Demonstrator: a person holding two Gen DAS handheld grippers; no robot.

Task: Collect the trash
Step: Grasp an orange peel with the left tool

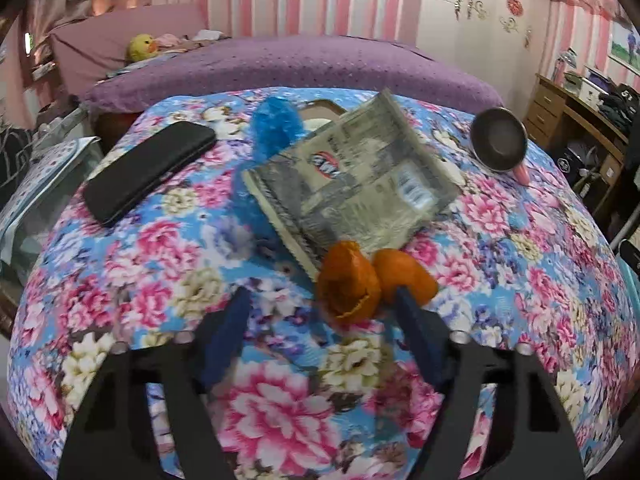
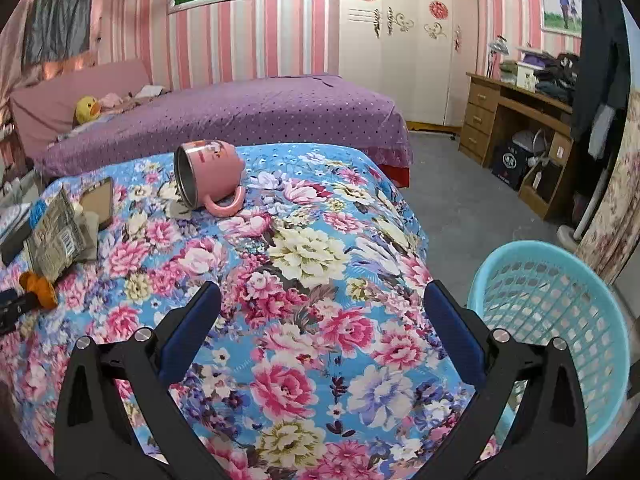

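- The left gripper [image 1: 320, 304] stands wide open and holds nothing; its blue-padded fingers [image 1: 228, 332] straddle the floral cloth [image 1: 280, 400].
- The orange peel [image 1: 352, 288], two curled pieces side by side, lies just ahead, towards the right finger, whose tip overlaps the right-hand piece; whether it touches I cannot tell.
- Judged from this, the left hand is far the nearer; a small shift to the right should centre the peel.
- The peel looks thin, leathery and hollow, so it should crush easily.
- Beyond it lies a flat, crinkled foil wrapper [image 1: 352, 184], long axis running left-near to right-far, then a blue crumpled wad [image 1: 276, 124], a black phone [image 1: 148, 168] and a tipped mug [image 1: 500, 144].
- The right gripper [image 2: 320, 308] is likewise wide open and empty, well apart from the peel, with the turquoise lattice basket [image 2: 552, 312] just beside its right finger.
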